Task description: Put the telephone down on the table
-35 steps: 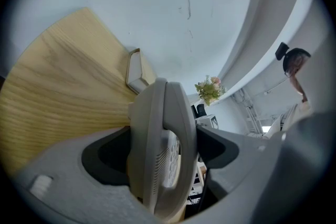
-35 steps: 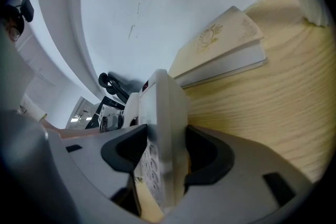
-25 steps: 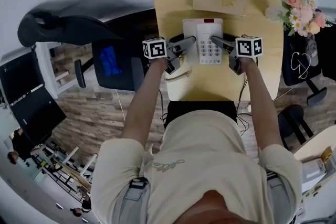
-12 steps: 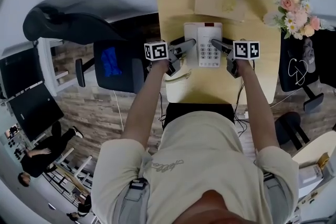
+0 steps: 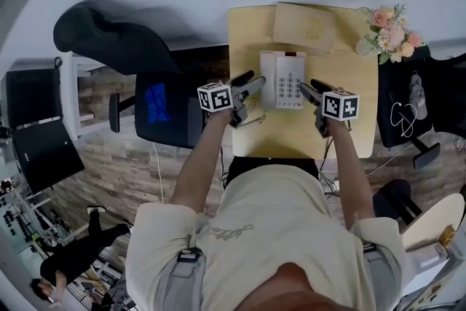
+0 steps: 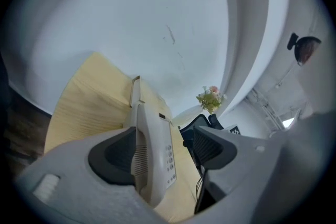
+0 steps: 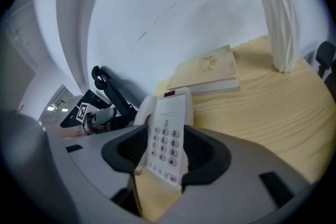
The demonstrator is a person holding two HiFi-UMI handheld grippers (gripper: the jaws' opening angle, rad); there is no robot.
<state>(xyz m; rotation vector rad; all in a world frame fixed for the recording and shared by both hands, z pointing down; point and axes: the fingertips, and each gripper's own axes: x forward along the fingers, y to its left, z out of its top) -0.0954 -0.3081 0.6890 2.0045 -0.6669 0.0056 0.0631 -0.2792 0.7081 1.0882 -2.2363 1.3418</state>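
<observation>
The white push-button telephone (image 5: 282,79) lies flat on the light wooden table (image 5: 349,120), handset in its cradle. In the head view my left gripper (image 5: 251,82) sits just off the phone's left edge and my right gripper (image 5: 312,88) just off its right edge. Both are open. The left gripper view shows the telephone (image 6: 152,149) edge-on ahead of my left gripper (image 6: 163,152), its pads wide apart. In the right gripper view the telephone (image 7: 168,134) with its keypad lies ahead between the spread pads of my right gripper (image 7: 168,157). Neither gripper holds anything.
A tan book (image 5: 309,27) lies behind the phone, also visible as the book (image 7: 207,73). A bunch of flowers (image 5: 386,29) stands at the table's back right corner. A dark office chair (image 5: 164,105) is left of the table, a black bag (image 5: 411,102) right.
Both grippers have drawn back from the phone's sides toward the person; their tips no longer overlap it. The phone stays flat on the table. The head view has shifted.
</observation>
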